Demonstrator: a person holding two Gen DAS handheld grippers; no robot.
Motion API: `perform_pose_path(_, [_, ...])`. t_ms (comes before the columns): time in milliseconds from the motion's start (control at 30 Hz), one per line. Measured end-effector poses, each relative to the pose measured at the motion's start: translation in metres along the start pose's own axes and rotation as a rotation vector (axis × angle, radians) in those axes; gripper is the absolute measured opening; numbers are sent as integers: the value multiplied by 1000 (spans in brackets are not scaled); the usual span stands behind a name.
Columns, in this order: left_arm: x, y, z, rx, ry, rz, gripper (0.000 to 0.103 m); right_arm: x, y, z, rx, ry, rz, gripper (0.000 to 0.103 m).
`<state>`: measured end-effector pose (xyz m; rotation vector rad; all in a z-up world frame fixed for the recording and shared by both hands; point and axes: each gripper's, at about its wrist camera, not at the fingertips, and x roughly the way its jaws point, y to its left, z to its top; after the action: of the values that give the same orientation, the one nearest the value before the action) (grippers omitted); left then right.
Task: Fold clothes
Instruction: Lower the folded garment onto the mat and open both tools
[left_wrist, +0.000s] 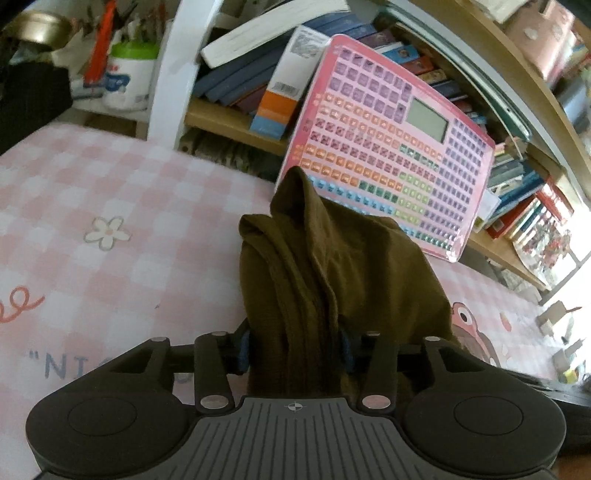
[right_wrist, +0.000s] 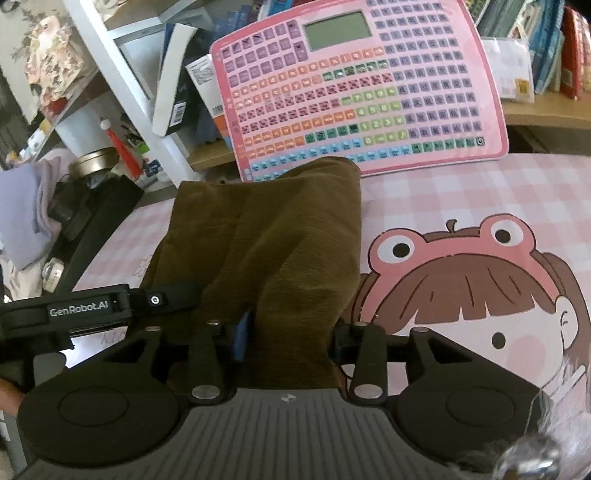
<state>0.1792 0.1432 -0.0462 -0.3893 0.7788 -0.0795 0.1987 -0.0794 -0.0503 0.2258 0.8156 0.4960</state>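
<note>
An olive-brown garment (left_wrist: 332, 273) is bunched and draped over both grippers above a pink checked mat (left_wrist: 110, 206). My left gripper (left_wrist: 293, 347) is shut on a thick fold of it; the cloth hides the fingertips. In the right wrist view the same garment (right_wrist: 273, 236) hangs in wide folds from my right gripper (right_wrist: 288, 339), which is shut on its near edge. The left gripper's black body (right_wrist: 122, 302) shows at the left, against the cloth's left side. The mat (right_wrist: 480, 192) has a cartoon girl print.
A pink toy keyboard tablet (left_wrist: 399, 147) leans against a wooden shelf of books (left_wrist: 236, 122) behind the mat; it also shows in the right wrist view (right_wrist: 362, 85). A white shelf post (left_wrist: 177, 70), a white-green tub (left_wrist: 129, 77) and clutter stand at the far left.
</note>
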Motion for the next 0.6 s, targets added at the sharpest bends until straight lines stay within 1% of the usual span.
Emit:
perform_pose_path(167, [5, -3, 6, -5, 7, 34, 41, 7, 11, 8, -32, 10, -44, 39])
perform_pose_path(200, [5, -3, 7, -6, 13, 39, 44, 7, 10, 9, -27, 12, -47, 39])
perform_pose_path(233, [4, -3, 8, -5, 16, 43, 45, 7, 10, 10, -24, 17, -51, 39])
perform_pose_path(267, [1, -3, 8, 4, 13, 49, 46, 7, 10, 11, -24, 20, -54, 42])
perform_pose_path(333, [-7, -5, 6, 26, -6, 67, 54, 2, 11, 11, -23, 22, -76, 52])
perform_pose_path(367, [-13, -5, 6, 34, -22, 80, 55, -1, 12, 10, -23, 18, -94, 57])
perform_pose_path(433, [-24, -7, 4, 44, -53, 97, 59, -8, 15, 10, -25, 5, -111, 60])
perform_pose_path(467, [-30, -8, 3, 50, -67, 106, 61, -12, 17, 10, -30, -2, -113, 64])
perform_pose_path(500, [-36, -10, 1, 58, -77, 116, 63, -16, 20, 10, -39, -9, -116, 68])
perform_pose_path(567, [-47, -14, -3, 76, -91, 130, 65, -23, 27, 9, -65, -24, -126, 71])
perform_pose_path(600, [-52, -16, -5, 85, -95, 136, 68, -27, 30, 8, -83, -30, -133, 73])
